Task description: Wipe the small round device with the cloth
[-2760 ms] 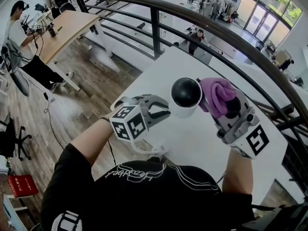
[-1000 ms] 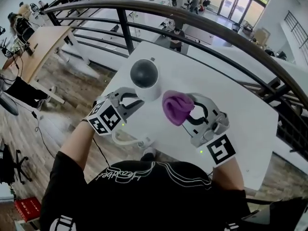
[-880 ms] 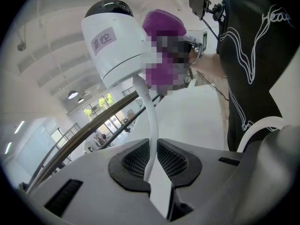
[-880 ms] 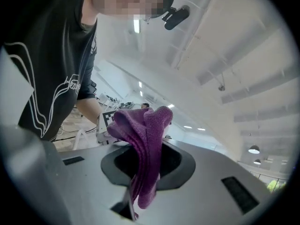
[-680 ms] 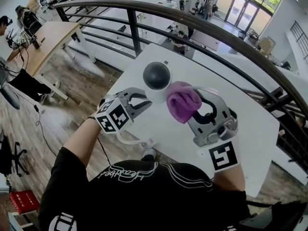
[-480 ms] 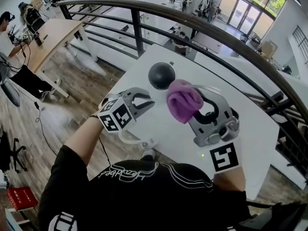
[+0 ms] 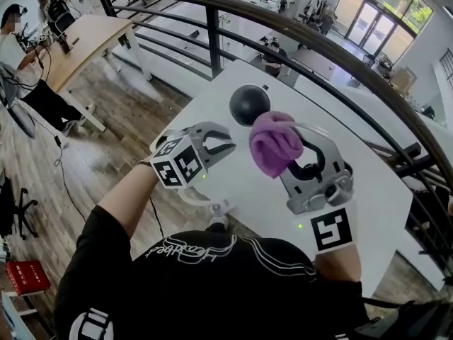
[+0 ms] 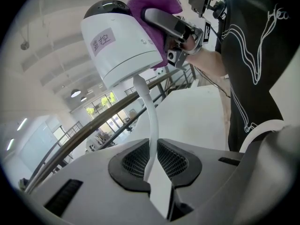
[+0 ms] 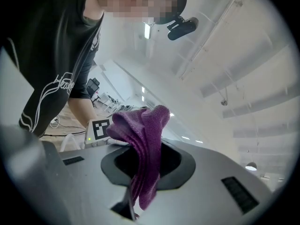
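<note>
At the upper middle of the head view, over the white table (image 7: 375, 190), is the device (image 7: 248, 105), black dome up, with my cloth (image 7: 274, 143) against its lower right side. My left tongs (image 8: 152, 168) are pinched on the flat white cable (image 8: 151, 121) that runs from the device's base, not on the body itself. My right tongs (image 9: 143, 172) are pressed together on a fold of the cloth, with the rest bunched loose past the tips.

I judge the device light and hard, with a smooth shell that would slip under a bare pinch. The dome looks like the part to spare from pressure and scratches. The cable makes a poor handle: it bends, so the body may swing or turn away as I rub. The white body under the dome would be the firmer hold. The cloth is soft and limp and should mould to the curve.

From above, the cloth hides the white body and the spot it touches. I cannot tell whether the base rests on the table. The label (image 8: 103, 41) is too small to read.
</note>
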`<state>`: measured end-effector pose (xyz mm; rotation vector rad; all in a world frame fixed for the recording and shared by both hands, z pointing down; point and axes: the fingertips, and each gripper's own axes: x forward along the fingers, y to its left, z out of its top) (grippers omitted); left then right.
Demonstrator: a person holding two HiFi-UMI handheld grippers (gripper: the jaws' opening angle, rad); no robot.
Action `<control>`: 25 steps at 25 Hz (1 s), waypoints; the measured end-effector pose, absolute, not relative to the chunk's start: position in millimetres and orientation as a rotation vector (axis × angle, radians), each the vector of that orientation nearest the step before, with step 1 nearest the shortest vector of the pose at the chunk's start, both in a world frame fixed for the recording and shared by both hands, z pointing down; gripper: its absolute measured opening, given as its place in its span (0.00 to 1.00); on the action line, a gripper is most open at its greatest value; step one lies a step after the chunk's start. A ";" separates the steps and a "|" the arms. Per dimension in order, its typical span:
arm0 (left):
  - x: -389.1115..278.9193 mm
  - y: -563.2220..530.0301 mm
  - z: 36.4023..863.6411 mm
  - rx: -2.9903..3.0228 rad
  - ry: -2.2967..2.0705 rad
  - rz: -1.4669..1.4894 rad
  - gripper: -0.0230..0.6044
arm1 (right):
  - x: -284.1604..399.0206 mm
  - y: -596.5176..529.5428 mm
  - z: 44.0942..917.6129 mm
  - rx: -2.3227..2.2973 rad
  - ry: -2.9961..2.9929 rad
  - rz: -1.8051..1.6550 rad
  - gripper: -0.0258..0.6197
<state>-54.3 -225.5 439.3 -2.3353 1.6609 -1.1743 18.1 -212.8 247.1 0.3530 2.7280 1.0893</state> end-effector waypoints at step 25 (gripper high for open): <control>-61.2 -221.8 440.8 -2.289 1.773 -1.104 0.13 | 9.0 -174.0 318.0 0.609 2.861 0.936 0.13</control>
